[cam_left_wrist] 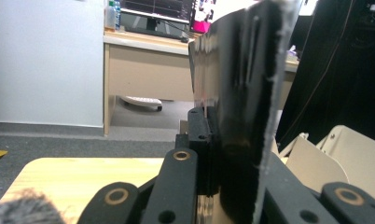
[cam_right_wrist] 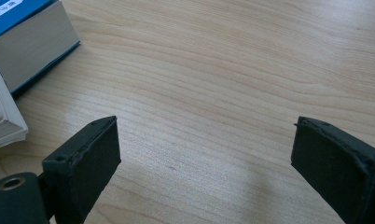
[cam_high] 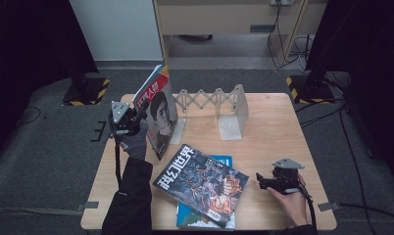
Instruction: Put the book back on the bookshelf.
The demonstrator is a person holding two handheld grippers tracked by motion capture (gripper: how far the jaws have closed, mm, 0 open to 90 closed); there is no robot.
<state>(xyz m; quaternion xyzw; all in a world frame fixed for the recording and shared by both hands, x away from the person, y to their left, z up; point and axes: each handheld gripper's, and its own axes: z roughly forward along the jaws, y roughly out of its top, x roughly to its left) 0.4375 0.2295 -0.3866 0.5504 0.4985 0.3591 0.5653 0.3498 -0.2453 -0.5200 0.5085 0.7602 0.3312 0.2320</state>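
Note:
A magazine [cam_high: 160, 115] with a person on its cover stands upright and slightly tilted at the table's back left, against the left end of a white expanding book rack [cam_high: 212, 100]. My left gripper [cam_high: 140, 116] is shut on the magazine's left edge. In the left gripper view the magazine [cam_left_wrist: 241, 116] runs edge-on between the black jaws of the left gripper [cam_left_wrist: 232, 158]. My right gripper [cam_high: 259, 180] rests low on the table at the front right; its jaws stand wide open over bare wood in the right gripper view [cam_right_wrist: 206, 140].
A dark illustrated magazine [cam_high: 201, 183] lies flat at the table's front middle on top of a blue book [cam_high: 195, 218], whose corner [cam_right_wrist: 27, 42] lies to the left of the right gripper. The rack's right bookend [cam_high: 236, 115] stands at the back middle. A desk [cam_left_wrist: 143, 79] stands beyond the table.

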